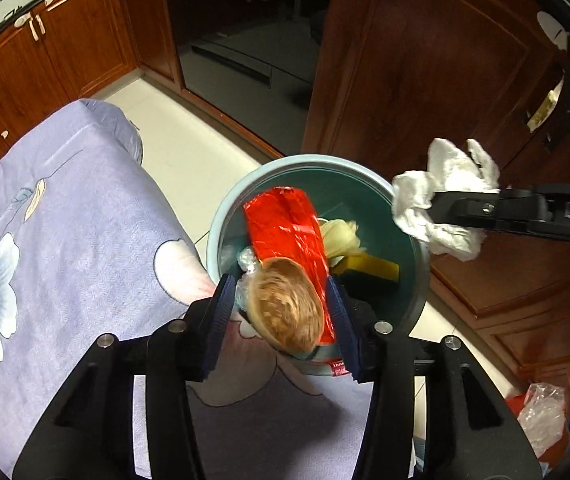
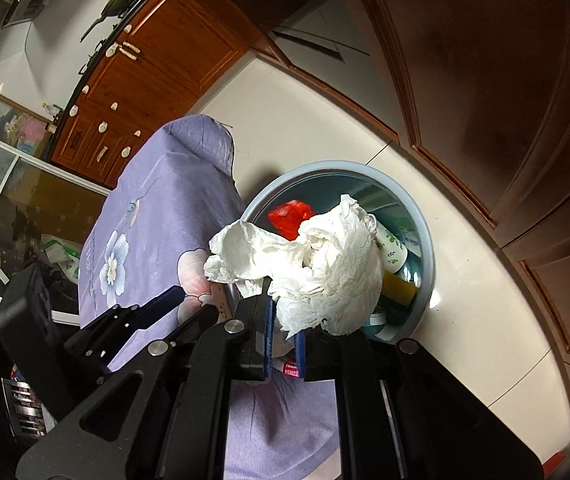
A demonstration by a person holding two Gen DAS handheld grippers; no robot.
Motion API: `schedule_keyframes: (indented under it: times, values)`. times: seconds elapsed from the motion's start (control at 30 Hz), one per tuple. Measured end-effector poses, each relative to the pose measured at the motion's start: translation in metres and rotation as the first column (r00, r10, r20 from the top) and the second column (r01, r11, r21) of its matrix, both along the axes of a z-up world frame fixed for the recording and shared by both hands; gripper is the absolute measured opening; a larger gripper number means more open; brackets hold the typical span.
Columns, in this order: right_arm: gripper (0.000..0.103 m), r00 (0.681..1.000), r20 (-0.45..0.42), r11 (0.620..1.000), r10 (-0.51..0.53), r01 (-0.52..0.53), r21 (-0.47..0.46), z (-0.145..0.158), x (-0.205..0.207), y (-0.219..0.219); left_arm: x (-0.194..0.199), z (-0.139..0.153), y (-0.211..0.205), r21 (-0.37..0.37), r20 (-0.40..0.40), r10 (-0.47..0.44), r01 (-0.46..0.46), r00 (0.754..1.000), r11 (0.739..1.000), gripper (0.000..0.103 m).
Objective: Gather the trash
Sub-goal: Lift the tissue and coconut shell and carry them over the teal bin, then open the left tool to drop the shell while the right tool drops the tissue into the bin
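Below our left tongs (image 1: 281, 304) sits a pale blue bin (image 1: 421, 268) on the white tiled floor (image 1: 181, 152), just beside the edge of a tabletop draped in a lilac flowered cloth (image 1: 65, 216). We see the left tongs standing about half open, their blue pads apart; a brownish round piece of trash (image 1: 285, 308) shows blurred between them, over the near rim of the bin, and we cannot tell whether the pads touch it. Just ahead of it a red foil wrapper (image 1: 285, 228) leans inside the bin, with a yellow sponge (image 1: 373, 268) and a pale crumpled scrap (image 1: 341, 236) to its right, deeper in the bin. To the right of the left tongs, our right tongs (image 2: 283, 340) are clamped tight on a crumpled white paper towel (image 2: 317, 264), which bulges out ahead of their tips and hangs over the right side of the bin's opening. Under the towel in the right wrist view we make out a paper cup with green print (image 2: 393, 248) lying against the bin's inner wall. Wooden cabinets (image 1: 425, 60) rise beyond the bin
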State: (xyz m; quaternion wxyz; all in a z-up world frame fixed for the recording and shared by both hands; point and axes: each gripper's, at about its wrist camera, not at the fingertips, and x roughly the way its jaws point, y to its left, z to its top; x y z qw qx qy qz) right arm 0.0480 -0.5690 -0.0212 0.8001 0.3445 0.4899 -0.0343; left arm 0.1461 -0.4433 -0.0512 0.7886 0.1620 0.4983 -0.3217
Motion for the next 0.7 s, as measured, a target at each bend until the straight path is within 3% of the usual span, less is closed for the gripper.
schedule_keyframes:
  times: [0.03,0.2,0.33,0.4,0.7]
  values:
    - [0.009,1.0,-0.003,1.0,0.007,-0.007,0.002,-0.001,0.003,0.002,0.001,0.0,0.003,0.001,-0.008,0.013,-0.013,1.0,1.0,0.068]
    - [0.01,0.999,-0.014,0.999,0.044,-0.044,0.007,-0.007,0.018,0.014,0.005,0.004,0.023,-0.024,-0.017,0.068,-0.068,0.998,0.997,0.094]
    - [0.017,0.996,-0.03,0.996,0.085,-0.085,0.005,-0.01,0.031,0.026,0.008,0.009,0.033,-0.044,-0.017,0.096,-0.096,0.995,0.994,0.096]
    - [0.064,0.996,-0.031,0.996,0.089,-0.088,0.01,-0.011,0.037,0.031,0.009,0.01,0.037,-0.048,-0.021,0.105,-0.106,0.994,0.993,0.097]
    - [0.073,0.997,-0.038,0.998,0.07,-0.069,0.013,-0.008,0.038,0.036,0.006,0.015,0.052,-0.053,-0.033,0.118,-0.12,0.992,0.991,0.098]
